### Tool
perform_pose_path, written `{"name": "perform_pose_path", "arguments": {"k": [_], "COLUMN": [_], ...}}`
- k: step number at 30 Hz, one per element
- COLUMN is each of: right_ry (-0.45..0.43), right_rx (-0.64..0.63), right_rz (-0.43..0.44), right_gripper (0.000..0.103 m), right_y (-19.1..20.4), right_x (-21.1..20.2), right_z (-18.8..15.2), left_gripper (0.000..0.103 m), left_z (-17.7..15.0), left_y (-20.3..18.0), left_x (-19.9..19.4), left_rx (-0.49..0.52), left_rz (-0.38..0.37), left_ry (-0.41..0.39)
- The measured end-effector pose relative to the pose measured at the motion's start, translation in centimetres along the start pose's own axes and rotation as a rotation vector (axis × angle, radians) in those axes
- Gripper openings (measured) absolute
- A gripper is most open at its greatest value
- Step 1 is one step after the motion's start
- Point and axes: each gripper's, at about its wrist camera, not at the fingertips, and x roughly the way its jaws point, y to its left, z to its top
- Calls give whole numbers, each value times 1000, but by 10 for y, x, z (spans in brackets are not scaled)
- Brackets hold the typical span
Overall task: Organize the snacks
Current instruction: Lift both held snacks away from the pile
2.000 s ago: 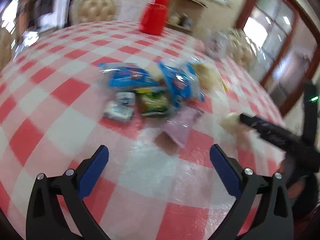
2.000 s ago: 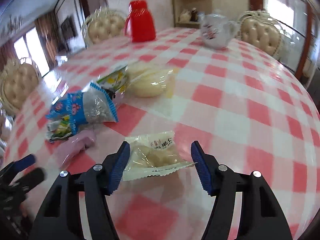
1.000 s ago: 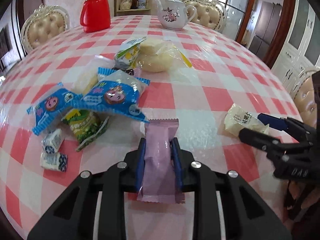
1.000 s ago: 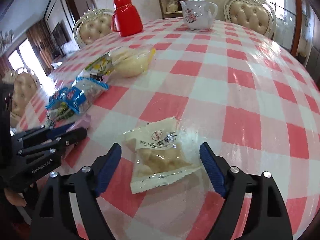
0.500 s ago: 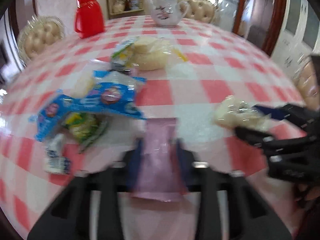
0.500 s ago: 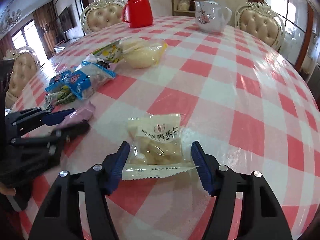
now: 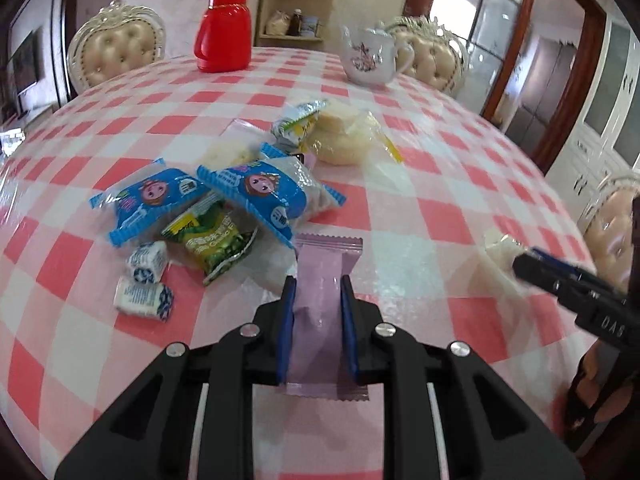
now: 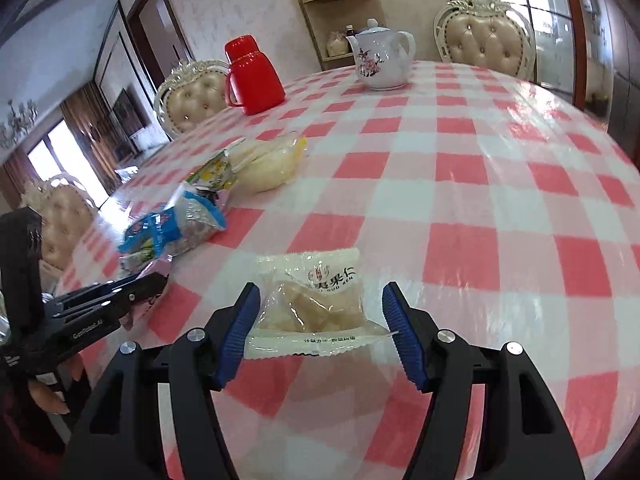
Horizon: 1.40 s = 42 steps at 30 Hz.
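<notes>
Both grippers have closed in since earlier: left gripper [image 7: 316, 304] jaws clench the purple pack [image 7: 326, 276], right gripper [image 8: 320, 328] jaws grasp the nut pack [image 8: 316, 300], while the pile [image 7: 224, 200] waits unsorted on the desk [image 7: 460, 208].

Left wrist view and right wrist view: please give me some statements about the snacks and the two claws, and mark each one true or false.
1. The left claw is shut on the purple packet. True.
2. The clear packet of pale pieces lies between the fingers of the right claw. True.
3. The red flask lies on its side. False: it stands upright on the checked tablecloth.
4. The white teapot is in the middle of the snack pile. False: it stands apart, at the far side of the table.
5. Two blue packets lie in the pile, above a green one. True.
</notes>
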Motion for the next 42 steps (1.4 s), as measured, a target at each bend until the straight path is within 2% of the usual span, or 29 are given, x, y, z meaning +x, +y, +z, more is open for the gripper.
{"name": "perform_pose_path", "arguments": {"k": [7,12,13,14,16,19,21,22,23,25,33,42], "right_ry": [32,139,157,174,192,240,266,273,263,234,127,106], "right_rx": [-114,-255,-274,-303,-349,-416,-430,-418,-421,-438,-396,-434], "right_rz": [-30,-67,-77,-91,-96,-112,-71,-37,-44,-82,-55,-6], "right_gripper": [62,64,69,81,85,82,75,59,47,44,43,43], "right_y": [20,37,39,43,48,54,54,52,52,53,67,106], "right_x": [-37,-40,-39,-36,-32,-20,-16,-16,-18,-25,-59,-65], "right_z": [-45,-68,-70,-71,-70,-65,-62,-60,-59,-61,-71,-83], "left_gripper": [21,21,21,21,21,21,21,21,21,21,21,21], "left_z": [-26,-48,-52,-56,-67,-78,-85,-87,-88,-92,-99,-118], "left_y": [-6,-19,-21,-23,-29,-34,-36,-35,-34,-31,-22,-12], "left_x": [-31,-46,-48,-49,-54,-62,-69,-72,-75,-83,-97,-124], "left_rx": [-40,-20,-13,-7,13,35,51,52,52,50,45,51], "left_rz": [-53,-75,-77,-77,-81,-79,-72,-71,-72,-72,-44,10], "left_ry": [-29,-22,-18,-14,-4,4,3,3,2,-3,-3,-9]}}
